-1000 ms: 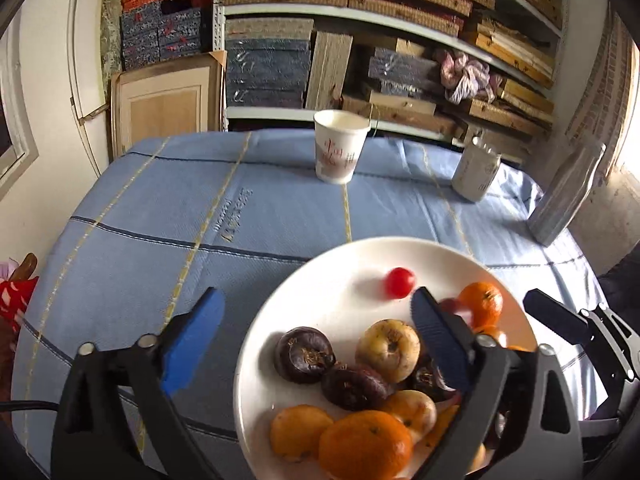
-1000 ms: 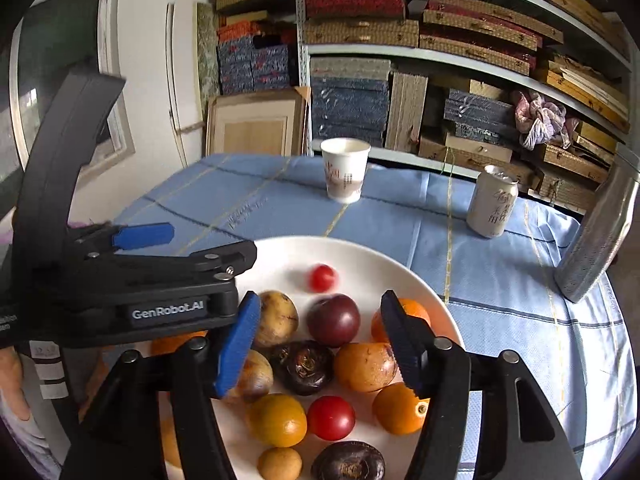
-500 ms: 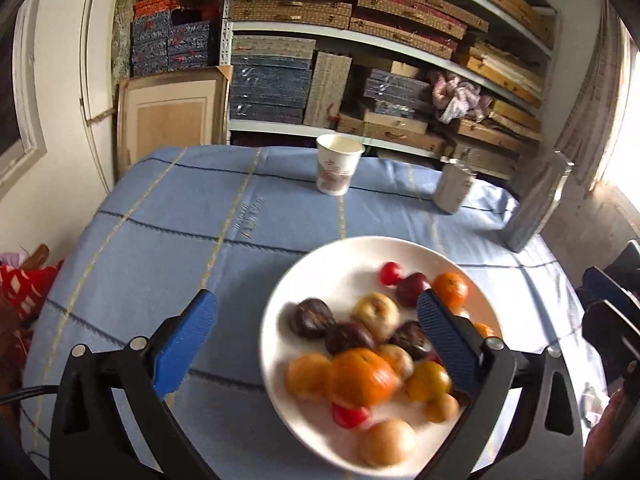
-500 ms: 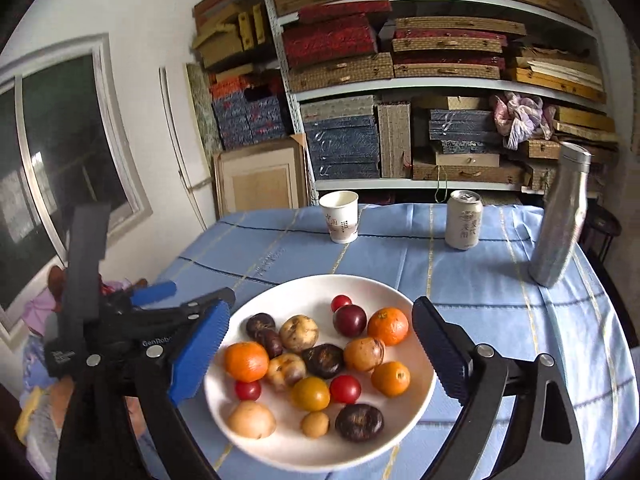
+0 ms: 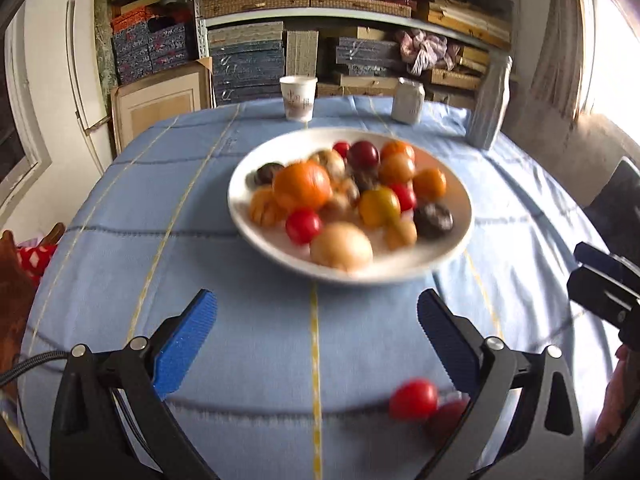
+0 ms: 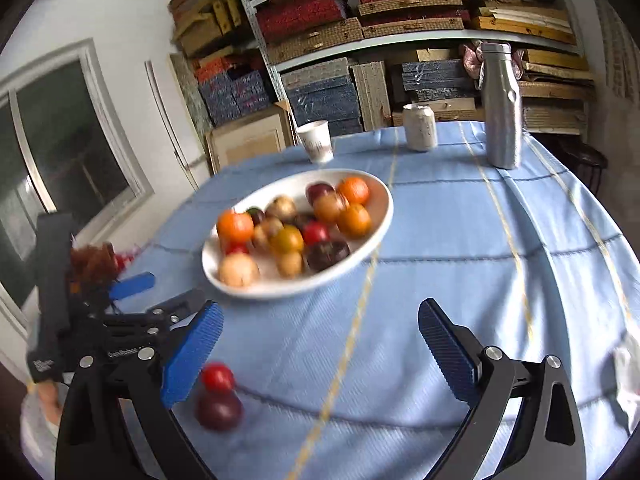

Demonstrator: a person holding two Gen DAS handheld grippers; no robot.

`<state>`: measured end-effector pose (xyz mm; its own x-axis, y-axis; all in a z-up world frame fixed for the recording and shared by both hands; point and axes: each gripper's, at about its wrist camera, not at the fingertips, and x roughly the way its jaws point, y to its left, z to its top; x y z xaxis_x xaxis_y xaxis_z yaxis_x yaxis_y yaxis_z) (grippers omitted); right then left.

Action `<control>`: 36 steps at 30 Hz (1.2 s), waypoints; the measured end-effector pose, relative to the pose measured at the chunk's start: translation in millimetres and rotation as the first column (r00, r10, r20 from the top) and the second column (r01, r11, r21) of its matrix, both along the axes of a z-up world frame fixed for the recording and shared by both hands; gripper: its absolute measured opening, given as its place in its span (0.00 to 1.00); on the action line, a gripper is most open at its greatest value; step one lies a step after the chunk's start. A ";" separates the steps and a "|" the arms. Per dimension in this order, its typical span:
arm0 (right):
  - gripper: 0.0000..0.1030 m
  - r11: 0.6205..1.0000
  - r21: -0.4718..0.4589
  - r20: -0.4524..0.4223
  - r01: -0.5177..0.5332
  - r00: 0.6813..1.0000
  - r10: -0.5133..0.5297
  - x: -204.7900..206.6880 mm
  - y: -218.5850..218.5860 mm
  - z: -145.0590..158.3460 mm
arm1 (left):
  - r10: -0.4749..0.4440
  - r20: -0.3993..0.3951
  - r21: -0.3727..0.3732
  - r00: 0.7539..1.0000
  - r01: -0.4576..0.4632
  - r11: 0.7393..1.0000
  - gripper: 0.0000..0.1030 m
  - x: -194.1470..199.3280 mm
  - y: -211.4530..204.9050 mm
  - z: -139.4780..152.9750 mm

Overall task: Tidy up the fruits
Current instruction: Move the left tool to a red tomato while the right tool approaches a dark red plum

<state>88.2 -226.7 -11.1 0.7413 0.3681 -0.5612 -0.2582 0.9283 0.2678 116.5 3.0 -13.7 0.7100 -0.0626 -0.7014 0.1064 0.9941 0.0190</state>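
A white plate [image 5: 256,224] [image 6: 372,224] heaped with several oranges, tomatoes, dark plums and pale fruits stands mid-table. A red tomato [image 5: 413,399] [image 6: 217,377] and a dark plum [image 5: 446,420] [image 6: 218,410] lie loose on the blue cloth near the front edge. My left gripper [image 5: 316,344] is open and empty, well back from the plate, its right finger beside the loose fruits. My right gripper [image 6: 318,350] is open and empty, its left finger [image 6: 192,354] next to the loose tomato.
A paper cup [image 5: 298,98] [image 6: 317,145], a can [image 5: 407,101] [image 6: 419,127] and a steel bottle [image 5: 489,104] [image 6: 502,106] stand at the table's far side. Shelves of boxes rise behind. The other gripper shows at each view's edge [image 5: 604,284] [image 6: 80,320].
Both grippers have pulled back and up from over the plate toward the front edge. The loose tomato and plum near the front have come into view.
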 end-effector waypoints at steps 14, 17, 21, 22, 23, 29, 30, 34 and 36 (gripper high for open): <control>0.97 0.999 0.016 0.066 -0.036 0.997 0.035 -32.6 -8.7 -0.7 | -0.056 -0.081 0.072 0.995 0.062 0.995 0.96 -33.9 -12.6 -22.6; 0.97 0.999 0.000 0.047 -0.050 0.998 0.050 -33.1 -4.1 -3.7 | -0.061 -0.093 0.078 0.994 0.069 0.995 0.96 -31.5 -15.0 -25.4; 0.97 0.999 -0.009 0.038 -0.047 0.998 0.047 -33.0 -1.8 -6.3 | -0.039 -0.103 0.064 0.994 0.046 0.997 0.96 -27.6 -5.8 -24.4; 0.97 0.999 -0.007 0.038 -0.045 0.998 0.045 -33.4 -2.8 -6.6 | -0.013 -0.092 0.077 0.996 0.020 0.997 0.96 -27.3 -1.6 -22.6; 0.97 0.999 -0.003 0.039 -0.040 0.998 0.040 -33.4 -4.0 -6.6 | 0.030 -0.079 0.101 0.996 -0.022 0.995 0.96 -26.3 4.7 -20.8; 0.97 0.999 0.016 0.041 -0.037 0.999 0.036 -33.3 -7.4 -6.1 | 0.097 -0.071 0.038 0.993 -0.094 0.995 0.96 -33.6 38.0 -15.1; 0.97 0.999 0.014 0.042 -0.045 0.998 0.044 -33.8 -5.9 -6.3 | 0.087 -0.071 0.041 0.994 -0.084 0.996 0.96 -35.2 36.4 -15.4; 0.97 0.996 -0.004 0.045 -0.085 0.995 0.085 -37.2 2.9 -8.6 | 0.067 -0.077 0.135 0.995 -0.056 0.989 0.96 -36.4 19.2 -22.6; 0.97 0.993 -0.028 0.042 -0.112 0.993 0.113 -39.5 11.1 -11.1 | 0.066 -0.071 0.181 0.995 -0.053 0.982 0.96 -35.8 11.6 -24.6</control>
